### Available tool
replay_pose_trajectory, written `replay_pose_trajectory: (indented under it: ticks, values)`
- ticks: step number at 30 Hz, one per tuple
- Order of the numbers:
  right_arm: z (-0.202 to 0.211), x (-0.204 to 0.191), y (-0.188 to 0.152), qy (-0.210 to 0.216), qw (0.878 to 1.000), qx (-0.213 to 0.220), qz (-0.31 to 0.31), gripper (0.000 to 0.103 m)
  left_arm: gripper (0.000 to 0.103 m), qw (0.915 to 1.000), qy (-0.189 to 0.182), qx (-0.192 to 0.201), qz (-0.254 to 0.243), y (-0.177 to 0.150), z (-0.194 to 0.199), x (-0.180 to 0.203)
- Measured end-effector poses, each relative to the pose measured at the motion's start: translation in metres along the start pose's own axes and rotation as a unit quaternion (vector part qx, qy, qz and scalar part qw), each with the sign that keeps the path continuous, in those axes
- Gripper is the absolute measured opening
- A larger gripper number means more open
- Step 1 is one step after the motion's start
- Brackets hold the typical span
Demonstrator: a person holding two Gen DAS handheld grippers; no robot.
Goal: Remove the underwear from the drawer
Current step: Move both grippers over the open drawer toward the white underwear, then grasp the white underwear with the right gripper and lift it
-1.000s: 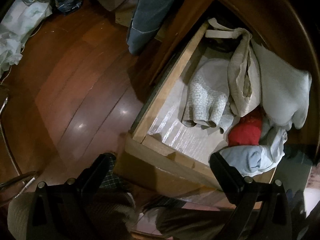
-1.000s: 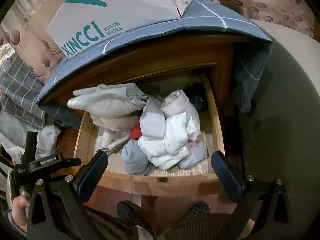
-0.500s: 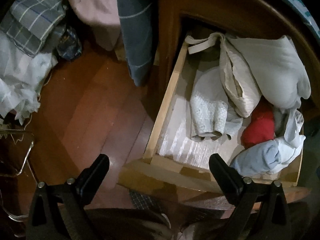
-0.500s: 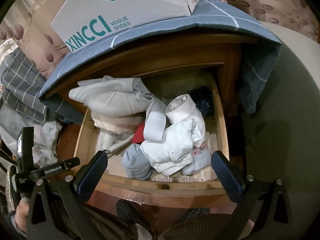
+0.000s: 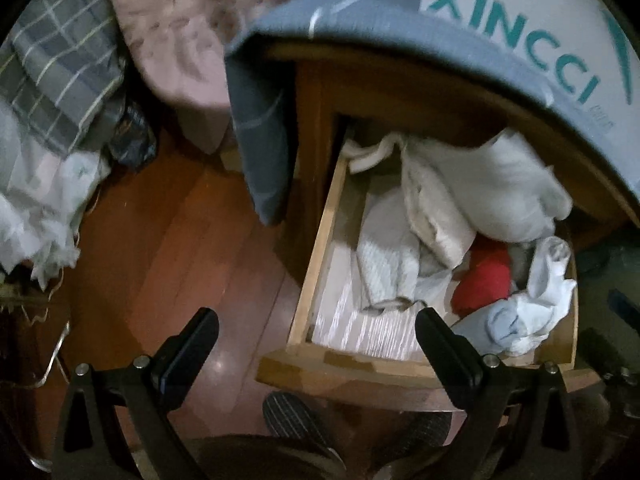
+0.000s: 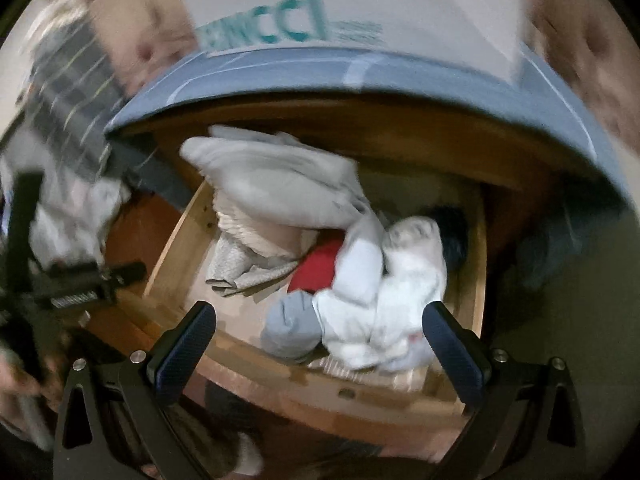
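The wooden drawer (image 5: 312, 276) (image 6: 340, 394) stands pulled out, full of clothing. Inside lie a patterned white piece (image 5: 384, 268) (image 6: 236, 264), a red piece (image 5: 486, 282) (image 6: 320, 264), a rolled light blue piece (image 5: 500, 322) (image 6: 290, 324), crumpled white garments (image 6: 384, 304) (image 5: 548, 288) and a big pale grey garment (image 5: 488, 184) (image 6: 272, 188) at the back. My left gripper (image 5: 316, 344) is open above the drawer's front left corner, holding nothing. My right gripper (image 6: 320, 340) is open over the front of the drawer, above the blue and white pieces. The left gripper's body (image 6: 76, 284) shows at the left of the blurred right wrist view.
A white shoe box (image 5: 532, 24) (image 6: 320, 4) sits on a blue cloth (image 5: 256, 132) (image 6: 360, 72) draped over the cabinet top. Bedding and a plaid cloth (image 5: 60, 68) lie left on the wooden floor (image 5: 160, 260). The person's slippered feet (image 5: 296, 420) are below the drawer.
Both grippers tilted upward and moved nearer the drawer. The left view swung right, bringing the shoe box into sight. The right view is now blurred by motion. Clothing has not moved.
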State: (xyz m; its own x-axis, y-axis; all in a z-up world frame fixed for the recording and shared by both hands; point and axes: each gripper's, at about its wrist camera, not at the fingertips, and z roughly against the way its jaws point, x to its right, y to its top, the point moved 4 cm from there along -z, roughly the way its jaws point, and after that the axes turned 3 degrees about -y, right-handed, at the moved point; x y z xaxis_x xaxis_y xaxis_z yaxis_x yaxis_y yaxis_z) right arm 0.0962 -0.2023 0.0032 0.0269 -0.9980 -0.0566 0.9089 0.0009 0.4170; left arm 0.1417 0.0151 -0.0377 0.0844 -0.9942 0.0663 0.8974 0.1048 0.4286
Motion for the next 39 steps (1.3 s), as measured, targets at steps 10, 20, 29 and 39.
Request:
replay_pose_trajectory:
  ticks: [10,20,29,39]
  values:
    - [-0.019,0.012,0.007,-0.028,0.999,-0.043,0.000,0.099,0.101,0.9993,-0.025,0.025,-0.010,0.012,0.010,-0.015]
    - [-0.023,-0.050,0.021,-0.066,0.984,0.011,0.163,0.078,0.101,0.9967,-0.062,0.015,0.050,0.008,0.001,-0.032]
    - [-0.043,-0.073,0.051,-0.081,0.980,0.039,0.176,0.076,0.101,0.9929,-0.089,-0.007,0.079,0.006,-0.008,-0.040]
    - [-0.079,-0.081,0.061,-0.111,0.980,0.039,0.161,0.076,0.101,0.9889,-0.112,-0.021,0.095,0.004,-0.013,-0.043]
